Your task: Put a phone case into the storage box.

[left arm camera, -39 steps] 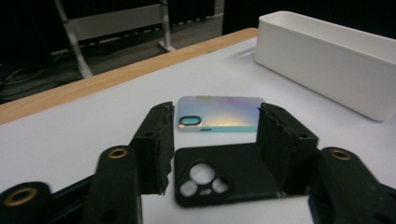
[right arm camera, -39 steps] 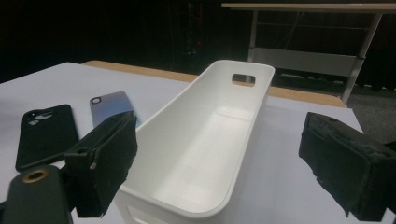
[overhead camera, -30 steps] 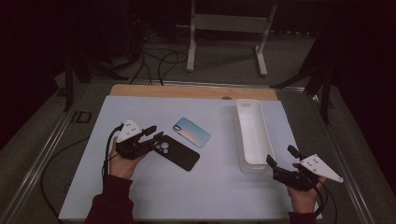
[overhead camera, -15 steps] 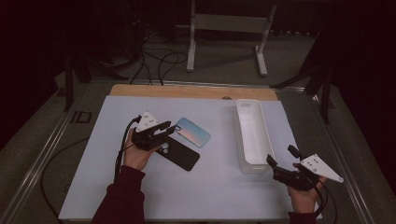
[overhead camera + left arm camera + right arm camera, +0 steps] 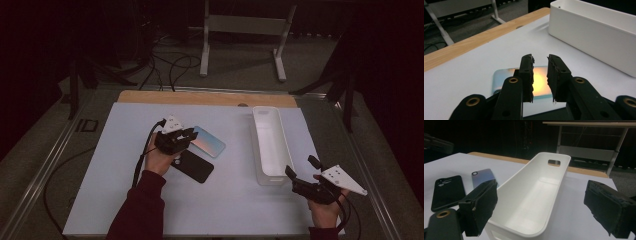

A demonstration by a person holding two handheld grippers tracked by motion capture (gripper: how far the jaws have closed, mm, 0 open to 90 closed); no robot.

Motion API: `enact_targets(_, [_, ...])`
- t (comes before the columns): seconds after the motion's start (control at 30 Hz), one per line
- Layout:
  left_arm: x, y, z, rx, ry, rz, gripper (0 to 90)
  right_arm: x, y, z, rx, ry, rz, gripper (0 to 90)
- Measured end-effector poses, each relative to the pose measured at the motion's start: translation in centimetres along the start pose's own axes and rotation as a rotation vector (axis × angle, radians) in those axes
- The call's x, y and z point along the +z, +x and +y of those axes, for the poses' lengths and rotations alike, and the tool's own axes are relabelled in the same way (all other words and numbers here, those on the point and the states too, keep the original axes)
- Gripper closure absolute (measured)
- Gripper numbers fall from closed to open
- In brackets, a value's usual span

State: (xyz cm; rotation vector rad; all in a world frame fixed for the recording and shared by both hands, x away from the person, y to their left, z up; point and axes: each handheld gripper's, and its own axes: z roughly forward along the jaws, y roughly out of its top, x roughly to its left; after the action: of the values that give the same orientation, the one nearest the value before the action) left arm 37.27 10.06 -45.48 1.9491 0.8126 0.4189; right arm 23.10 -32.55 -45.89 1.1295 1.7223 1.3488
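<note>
A dim workshop; a white bench carries two phone cases and a white bin. The left tongs, jaws narrowed with nothing between them and just closing, hover at the pale case's nine o'clock edge; a black case lies at its seven o'clock. The right tongs gape empty at the bin's five o'clock. Best to pinch the pale case's raised rim squarely, clear of the black one.
</note>
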Motion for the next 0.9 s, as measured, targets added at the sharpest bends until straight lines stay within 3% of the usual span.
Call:
enact_targets(0.27, [2.0,-0.7,-0.1,-0.024,0.006,-0.041,78.2,0.1,0.1,0.0,-0.001,0.002,0.005,11.1])
enact_targets(0.47, [3.7,-1.4,-0.2,-0.017,0.038,-0.071,87.9,0.1,0.0,0.0,0.001,0.000,0.002,11.1])
enact_targets(0.77, [5.6,-2.3,-1.2,-0.030,0.119,-0.119,90.0,0.0,0.0,0.0,-0.001,-0.001,0.000,11.1])
enact_targets(0.9, [6.5,-3.1,-2.0,-0.018,0.180,-0.146,90.0,0.0,-0.1,0.0,0.001,0.000,0.000,11.2])
